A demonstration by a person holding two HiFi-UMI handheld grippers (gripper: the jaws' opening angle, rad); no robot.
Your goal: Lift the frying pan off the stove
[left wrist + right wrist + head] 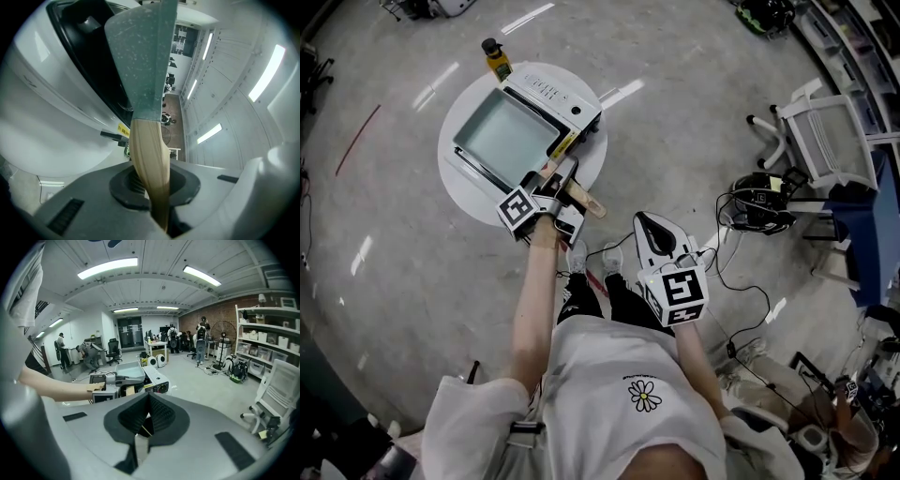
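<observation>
Table (461, 192), round, white, on grey floor (394, 281) — left gripper (562, 178) clenched on pan handle (147, 159), right gripper's (143, 423) fingers (164, 416) together.

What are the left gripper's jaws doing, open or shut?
Shut: the left gripper clamps the frying pan's wooden handle between its jaws.

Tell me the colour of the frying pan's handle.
The handle is pale tan with a wood grain; the left gripper view shows it best.
</observation>
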